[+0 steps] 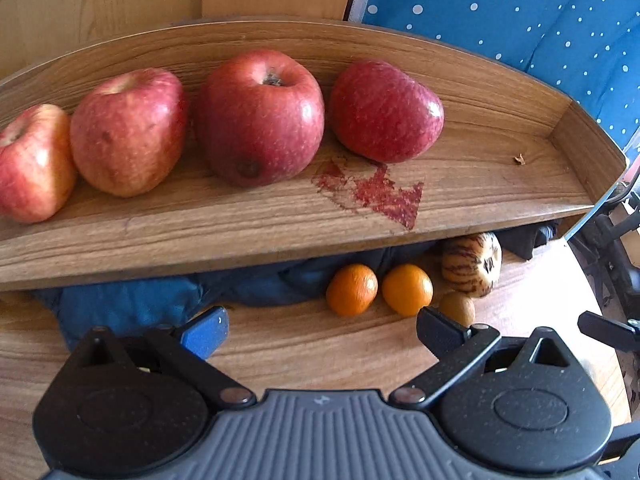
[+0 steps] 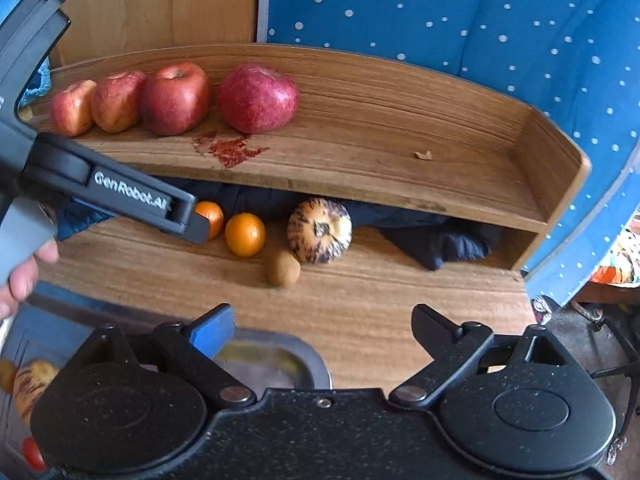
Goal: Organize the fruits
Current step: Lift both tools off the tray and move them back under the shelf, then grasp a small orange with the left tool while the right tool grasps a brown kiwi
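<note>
Several red apples [image 1: 260, 116] [image 2: 258, 98] stand in a row along the back of a raised wooden shelf [image 1: 280, 232] [image 2: 400, 160]. Below the shelf, on the wooden table [image 2: 380, 300], lie two oranges [image 1: 407, 289] [image 2: 245, 234], a striped yellow-brown fruit [image 1: 472, 264] [image 2: 320, 230] and a small brown kiwi [image 1: 458, 306] [image 2: 284, 268]. My left gripper [image 1: 320, 330] is open and empty, just short of the oranges. My right gripper [image 2: 324, 326] is open and empty above the table's near part. The left gripper's body [image 2: 120, 196] crosses the right wrist view at left.
A dark blue cloth [image 1: 132, 304] [image 2: 440, 240] lies bunched under the shelf. A metal tray [image 2: 276, 364] holding more fruit [image 2: 34, 384] sits at the near left. A red stain [image 1: 376, 192] marks the shelf. A dotted blue cushion [image 2: 480, 40] stands behind.
</note>
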`<state>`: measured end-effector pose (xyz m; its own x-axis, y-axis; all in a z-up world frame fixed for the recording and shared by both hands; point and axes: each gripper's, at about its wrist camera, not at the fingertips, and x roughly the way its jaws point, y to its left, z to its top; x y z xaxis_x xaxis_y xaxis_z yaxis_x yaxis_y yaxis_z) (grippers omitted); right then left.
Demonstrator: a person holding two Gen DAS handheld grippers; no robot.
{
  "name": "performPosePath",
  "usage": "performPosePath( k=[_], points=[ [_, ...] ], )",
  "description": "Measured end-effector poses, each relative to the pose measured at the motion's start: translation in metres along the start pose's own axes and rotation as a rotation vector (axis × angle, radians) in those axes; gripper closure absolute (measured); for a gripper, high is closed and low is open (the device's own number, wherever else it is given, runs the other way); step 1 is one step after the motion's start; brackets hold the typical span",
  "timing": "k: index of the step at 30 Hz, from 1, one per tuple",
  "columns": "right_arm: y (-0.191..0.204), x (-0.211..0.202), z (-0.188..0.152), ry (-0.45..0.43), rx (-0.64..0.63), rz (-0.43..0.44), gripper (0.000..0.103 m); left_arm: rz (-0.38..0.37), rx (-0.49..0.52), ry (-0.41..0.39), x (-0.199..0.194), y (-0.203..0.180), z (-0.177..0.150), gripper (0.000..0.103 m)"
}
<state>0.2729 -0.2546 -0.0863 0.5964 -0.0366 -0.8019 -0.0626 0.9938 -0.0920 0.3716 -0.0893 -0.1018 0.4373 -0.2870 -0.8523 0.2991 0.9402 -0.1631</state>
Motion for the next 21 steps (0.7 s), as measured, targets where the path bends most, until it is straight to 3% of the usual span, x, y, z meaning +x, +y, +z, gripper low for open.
performPosePath(
  k=[11,16,21],
  points=[
    [0.013,0.032,0.018,0.052,-0.005,0.028,0.032,-0.066,0.022,-0.023,0.011,-0.007,0.003,0.023],
    [0.015,0.041,0.020,0.074,-0.012,0.037,0.049,-0.089,0.010,-0.026,0.018,-0.006,0.007,0.036],
    [0.018,0.049,0.023,0.090,-0.005,0.051,0.054,-0.114,-0.007,-0.036,0.018,-0.002,0.010,0.044]
  ],
)
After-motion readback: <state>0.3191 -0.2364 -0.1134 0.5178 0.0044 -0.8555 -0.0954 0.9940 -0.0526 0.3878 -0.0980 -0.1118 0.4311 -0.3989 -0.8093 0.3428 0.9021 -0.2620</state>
